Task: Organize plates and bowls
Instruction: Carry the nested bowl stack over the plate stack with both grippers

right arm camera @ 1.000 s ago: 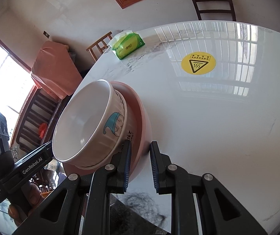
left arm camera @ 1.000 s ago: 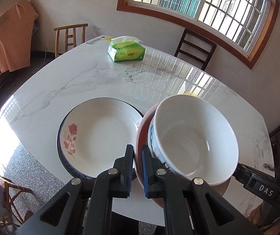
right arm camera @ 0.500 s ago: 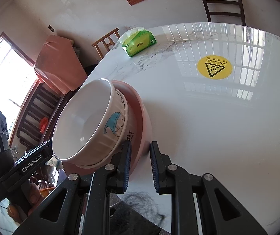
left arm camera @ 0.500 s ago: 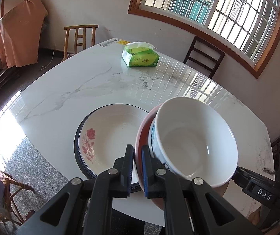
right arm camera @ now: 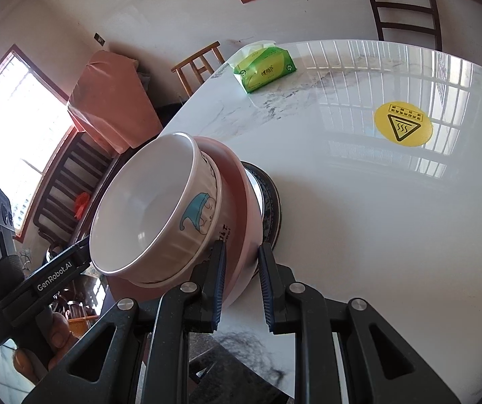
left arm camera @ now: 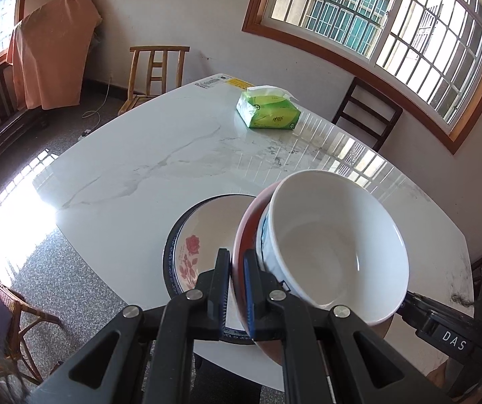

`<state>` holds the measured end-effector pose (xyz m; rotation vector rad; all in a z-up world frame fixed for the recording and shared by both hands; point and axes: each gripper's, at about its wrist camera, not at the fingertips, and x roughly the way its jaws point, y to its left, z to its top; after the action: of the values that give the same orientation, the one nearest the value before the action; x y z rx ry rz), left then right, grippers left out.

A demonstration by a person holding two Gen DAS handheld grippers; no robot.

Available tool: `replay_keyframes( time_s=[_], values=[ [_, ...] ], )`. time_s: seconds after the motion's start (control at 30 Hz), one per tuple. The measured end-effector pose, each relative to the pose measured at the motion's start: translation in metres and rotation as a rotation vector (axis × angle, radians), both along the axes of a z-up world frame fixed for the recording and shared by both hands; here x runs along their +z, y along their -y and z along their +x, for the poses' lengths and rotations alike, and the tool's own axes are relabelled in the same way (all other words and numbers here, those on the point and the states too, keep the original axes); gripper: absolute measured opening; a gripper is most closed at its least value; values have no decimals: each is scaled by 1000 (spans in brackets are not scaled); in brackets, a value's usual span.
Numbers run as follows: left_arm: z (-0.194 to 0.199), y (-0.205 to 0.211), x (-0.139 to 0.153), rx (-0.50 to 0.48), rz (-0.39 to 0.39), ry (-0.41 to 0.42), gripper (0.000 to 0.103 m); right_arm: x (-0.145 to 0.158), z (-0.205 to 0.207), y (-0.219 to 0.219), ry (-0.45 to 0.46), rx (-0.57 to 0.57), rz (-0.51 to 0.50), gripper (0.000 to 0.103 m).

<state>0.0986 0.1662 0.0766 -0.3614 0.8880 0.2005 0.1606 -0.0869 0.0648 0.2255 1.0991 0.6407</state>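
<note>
1. Pink plate [left arm camera: 246,232] with white bowl [left arm camera: 335,245] sitting in it: held off the table, lower centre-right of the left wrist view, tilted.
2. Left gripper [left arm camera: 235,262]: jaws pinched on the pink plate's near rim, one finger each side of it.
3. Right gripper [right arm camera: 239,259]: jaws straddle the opposite rim of the pink plate [right arm camera: 241,202]; visible gap on the right-hand finger's side, so can't tell whether it's actually clamping.
4. White bowl [right arm camera: 160,208] has a blue cartoon figure on its ribbed outside wall, seen in the right wrist view.
5. Rose-print plate [left arm camera: 203,235], dark blue rim, lies flat on the marble table [left arm camera: 146,175] directly behind/below the held pair, partly hidden by it, near the table's near edge.
6. Yellow round warning sticker [right arm camera: 402,128] on the tabletop, mid-right of the right wrist view.
7. Green tissue pack [left arm camera: 267,111] at the far side of the table, upper centre.
8. Wooden chair [left arm camera: 155,70] and dark chair [left arm camera: 368,114] beyond the far edge; barred window [left arm camera: 375,10] upper right.
</note>
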Motion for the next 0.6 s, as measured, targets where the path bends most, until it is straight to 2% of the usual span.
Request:
replay_keyframes(
  time_s=[0.6],
  values=[
    [6,-40,-4,64,-9,-6,6,-1,11,-43,-4,62,10,20]
  ],
)
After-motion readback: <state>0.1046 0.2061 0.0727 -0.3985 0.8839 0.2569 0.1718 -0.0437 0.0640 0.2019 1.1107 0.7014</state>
